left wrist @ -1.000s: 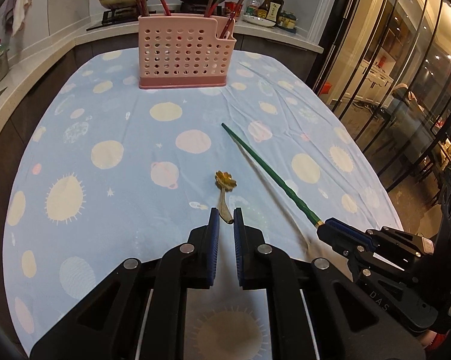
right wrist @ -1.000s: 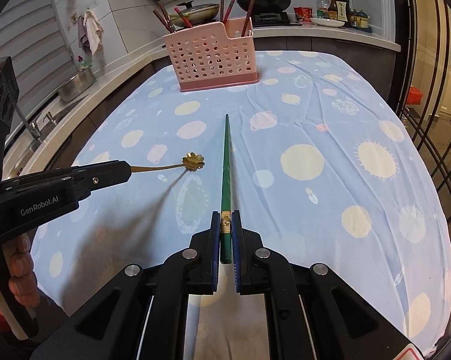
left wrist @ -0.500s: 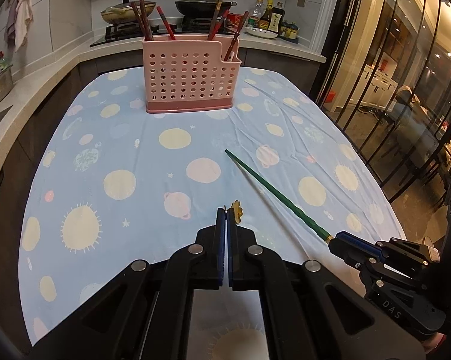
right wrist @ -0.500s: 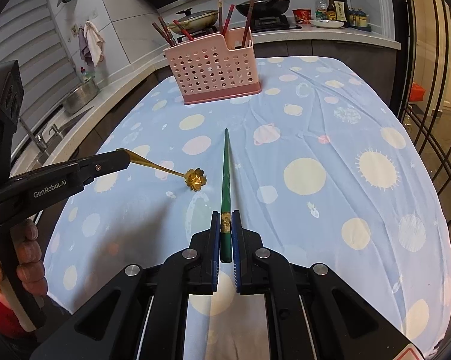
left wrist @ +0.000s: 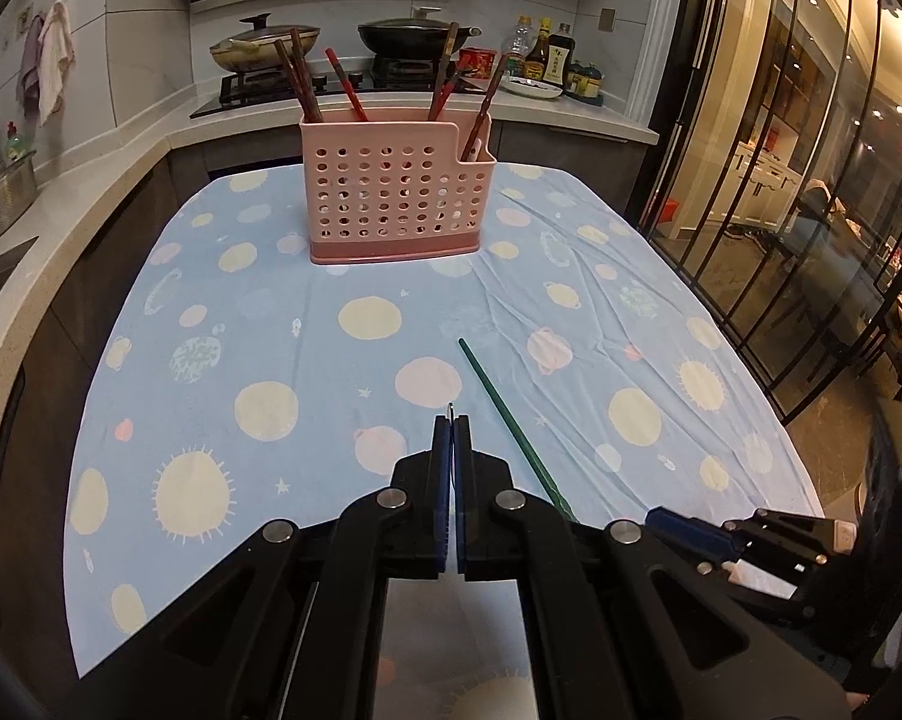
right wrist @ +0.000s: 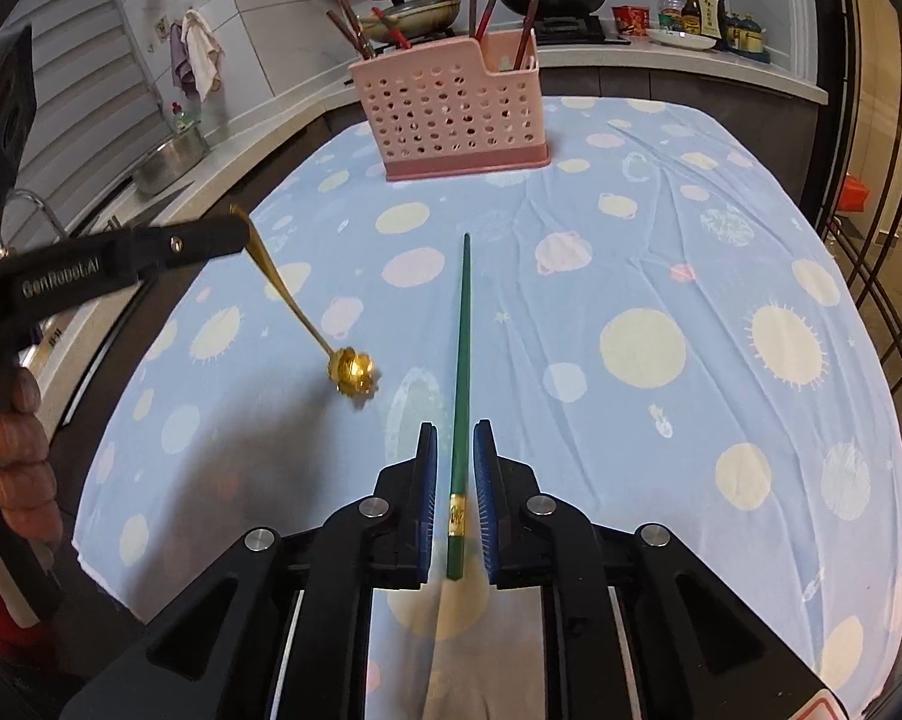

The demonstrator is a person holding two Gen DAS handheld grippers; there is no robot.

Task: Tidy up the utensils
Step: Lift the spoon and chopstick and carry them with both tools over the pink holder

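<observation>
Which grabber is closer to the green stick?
Right. The right gripper has just been opening around the green chopstick, pads apart from it. The left gripper, off beside it, holds the gold spoon.

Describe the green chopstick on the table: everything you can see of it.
The green chopstick is one long, thin, dark green stick, glossy like lacquer or plastic, with a gold band near its thick end. It tapers toward the pink utensil holder and lies flat on the blue planet-print tablecloth. Its thick end sits between the right gripper pads, which have just been opening; gaps show on both sides, so they no longer clamp it.
</observation>
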